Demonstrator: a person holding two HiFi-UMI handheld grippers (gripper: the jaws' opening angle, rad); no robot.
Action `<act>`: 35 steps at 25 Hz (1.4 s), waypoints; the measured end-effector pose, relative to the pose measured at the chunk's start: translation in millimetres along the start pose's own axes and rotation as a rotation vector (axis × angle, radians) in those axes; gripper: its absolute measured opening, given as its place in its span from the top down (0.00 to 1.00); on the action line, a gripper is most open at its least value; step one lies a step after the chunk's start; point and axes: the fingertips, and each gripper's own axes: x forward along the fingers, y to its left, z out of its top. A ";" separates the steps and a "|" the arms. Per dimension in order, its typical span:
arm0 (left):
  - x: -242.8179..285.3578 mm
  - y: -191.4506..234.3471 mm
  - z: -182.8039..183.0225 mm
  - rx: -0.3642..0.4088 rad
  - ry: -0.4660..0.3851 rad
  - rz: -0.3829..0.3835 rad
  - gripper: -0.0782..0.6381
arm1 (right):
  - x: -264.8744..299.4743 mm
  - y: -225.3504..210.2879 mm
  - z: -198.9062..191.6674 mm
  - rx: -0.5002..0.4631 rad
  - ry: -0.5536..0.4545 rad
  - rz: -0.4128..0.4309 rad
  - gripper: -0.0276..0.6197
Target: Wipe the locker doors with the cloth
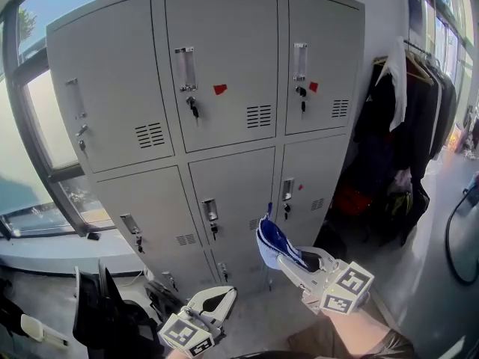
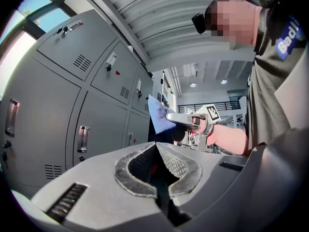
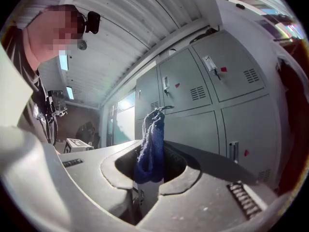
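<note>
The grey locker bank [image 1: 217, 103] stands ahead, three columns of doors with handles and keys. A blue cloth [image 1: 270, 239] is pinched in my right gripper [image 1: 278, 257], which is raised in front of the lower middle door, apart from it. In the right gripper view the cloth [image 3: 150, 146] hangs bunched between the jaws of the right gripper [image 3: 155, 151], with the lockers [image 3: 207, 95] beyond. My left gripper [image 1: 224, 296] sits lower and to the left, shut and empty. The left gripper view has its own tips [image 2: 155, 147] closed together, the cloth [image 2: 157, 112] and the lockers [image 2: 72, 110] ahead.
A rack of dark coats [image 1: 408, 118] hangs right of the lockers, with bags beneath. A tall window [image 1: 30, 133] and sill lie to the left. Dark objects [image 1: 105, 320] sit on the floor at the lower left. A black cable [image 1: 453, 238] loops at the right.
</note>
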 end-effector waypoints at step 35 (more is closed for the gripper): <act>90.5 18.9 87.7 0.117 -0.003 -0.046 0.88 | 53.3 -226.1 445.0 -1.128 0.053 -0.491 0.82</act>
